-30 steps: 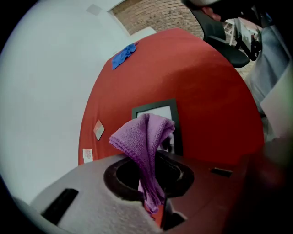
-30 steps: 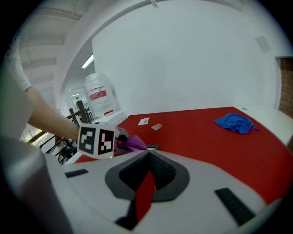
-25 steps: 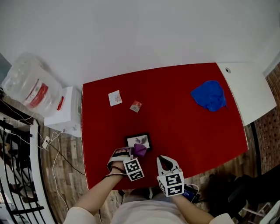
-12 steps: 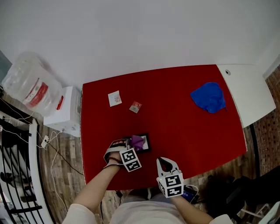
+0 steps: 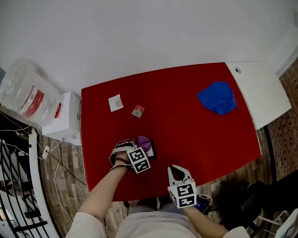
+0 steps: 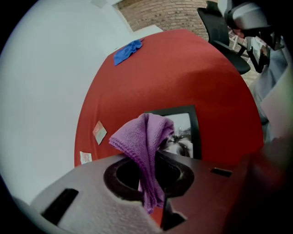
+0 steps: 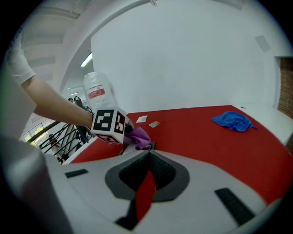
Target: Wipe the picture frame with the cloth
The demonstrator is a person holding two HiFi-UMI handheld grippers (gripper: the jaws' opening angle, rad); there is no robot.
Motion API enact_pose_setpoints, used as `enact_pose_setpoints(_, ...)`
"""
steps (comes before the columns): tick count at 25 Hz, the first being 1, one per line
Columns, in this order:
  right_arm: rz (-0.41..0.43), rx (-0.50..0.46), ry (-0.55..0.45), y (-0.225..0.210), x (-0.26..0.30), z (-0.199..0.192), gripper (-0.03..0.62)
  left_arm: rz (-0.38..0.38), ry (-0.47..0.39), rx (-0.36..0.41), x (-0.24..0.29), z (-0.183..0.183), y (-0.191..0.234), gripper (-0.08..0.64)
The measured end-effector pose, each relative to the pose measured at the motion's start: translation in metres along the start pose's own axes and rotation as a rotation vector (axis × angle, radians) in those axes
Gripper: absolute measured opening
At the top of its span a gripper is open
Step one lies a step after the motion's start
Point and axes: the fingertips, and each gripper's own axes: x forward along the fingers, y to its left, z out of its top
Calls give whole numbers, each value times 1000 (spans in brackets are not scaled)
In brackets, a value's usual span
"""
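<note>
The left gripper [image 6: 153, 157] is clenched on a purple microfibre cloth [image 6: 142, 135]. The cloth bunches over the left part of a black rectangular picture frame [image 6: 182, 123], which lies flat just ahead of the jaws on the red table [image 6: 183, 68]. The right gripper [image 7: 147, 155], jaws together and empty, sits apart to its right.

place: office-like room | cues: black office chair [image 6: 219, 27], brick wall [image 6: 165, 13], red table [image 5: 195, 135], water jug [image 5: 25, 90]

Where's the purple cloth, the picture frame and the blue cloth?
purple cloth [image 6: 143, 137], left gripper view, its folded middle.
picture frame [image 6: 184, 122], left gripper view, its glass.
blue cloth [image 5: 218, 97], head view, its middle.
</note>
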Motion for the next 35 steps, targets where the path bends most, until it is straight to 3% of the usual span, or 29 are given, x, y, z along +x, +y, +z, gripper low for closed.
enact_pose_setpoints(7, 8, -2, -3, 0, 2, 1, 5, -61, -32, 41, -22, 5, -77, 54)
enact_pose_setpoints(11, 14, 1, -7, 4, 4, 1, 5, -51, -40, 74, -31, 2, -93, 54)
enact_pose_setpoints(24, -28, 35, -4, -10, -10, -9, 5, 3, 8, -16, -3, 17, 6, 54)
enact_pose_setpoints(30, -57, 62, -6, -25, -15, -13, 5, -9, 36, 20, 9, 23, 1, 54)
enact_pose_setpoints(35, -49, 64, -4, -27, -11, -14, 5, -24, 6, 80, -10, 31, -36, 54)
